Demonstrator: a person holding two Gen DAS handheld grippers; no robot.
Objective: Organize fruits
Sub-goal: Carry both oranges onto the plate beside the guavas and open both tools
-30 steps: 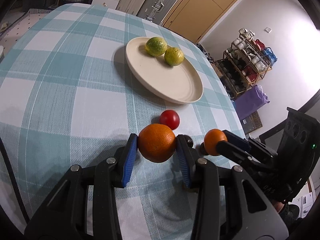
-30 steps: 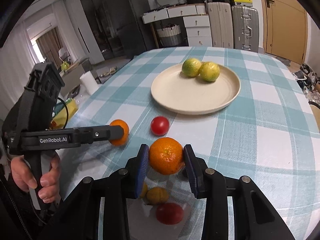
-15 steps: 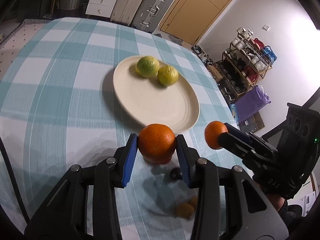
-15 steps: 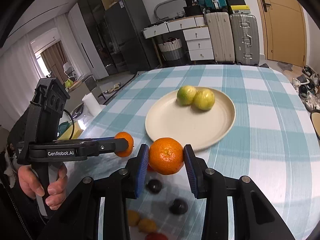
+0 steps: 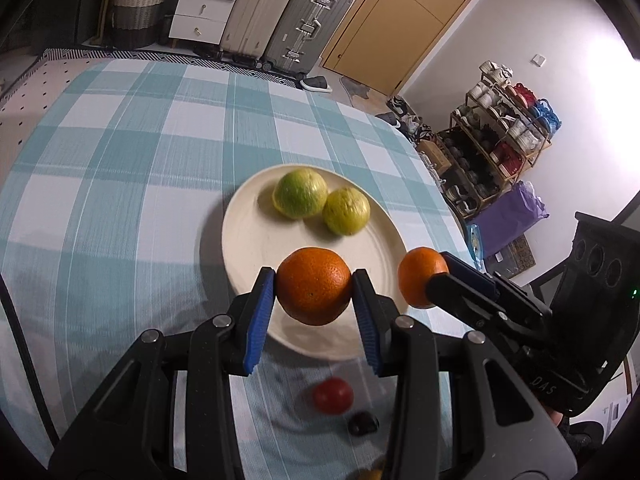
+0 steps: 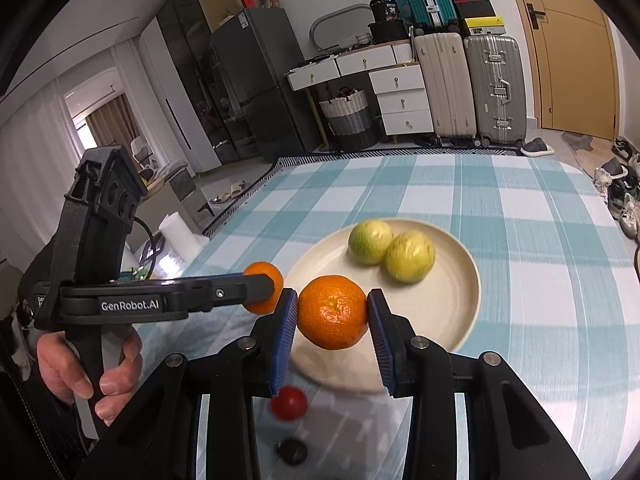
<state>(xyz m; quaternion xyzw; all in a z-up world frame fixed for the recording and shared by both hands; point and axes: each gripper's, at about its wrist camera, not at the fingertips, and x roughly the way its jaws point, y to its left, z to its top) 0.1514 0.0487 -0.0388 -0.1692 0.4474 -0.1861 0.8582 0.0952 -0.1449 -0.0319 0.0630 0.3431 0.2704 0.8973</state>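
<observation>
My left gripper (image 5: 314, 294) is shut on a large orange (image 5: 314, 292) and holds it above the near rim of the cream plate (image 5: 256, 248). My right gripper (image 6: 333, 312) is shut on a smaller orange (image 6: 333, 312), also above the plate's (image 6: 452, 304) near edge. Each gripper shows in the other's view: the right one (image 5: 424, 278) with its orange, the left one (image 6: 262, 288) with its orange. Two green-yellow citrus fruits (image 5: 300, 194) (image 5: 346, 211) lie at the plate's far side. A red tomato (image 5: 333, 395) and a dark fruit (image 5: 363, 423) lie on the cloth below.
The table has a teal-and-white checked cloth (image 5: 120, 184). A paper roll (image 6: 178, 232) stands off the table's left edge. Suitcases, drawers and a door are behind the table; a shelf rack (image 5: 500, 136) stands to the right.
Both grippers have lifted and moved forward with their oranges, from over the loose fruit on the cloth to above the plate's near rim.
</observation>
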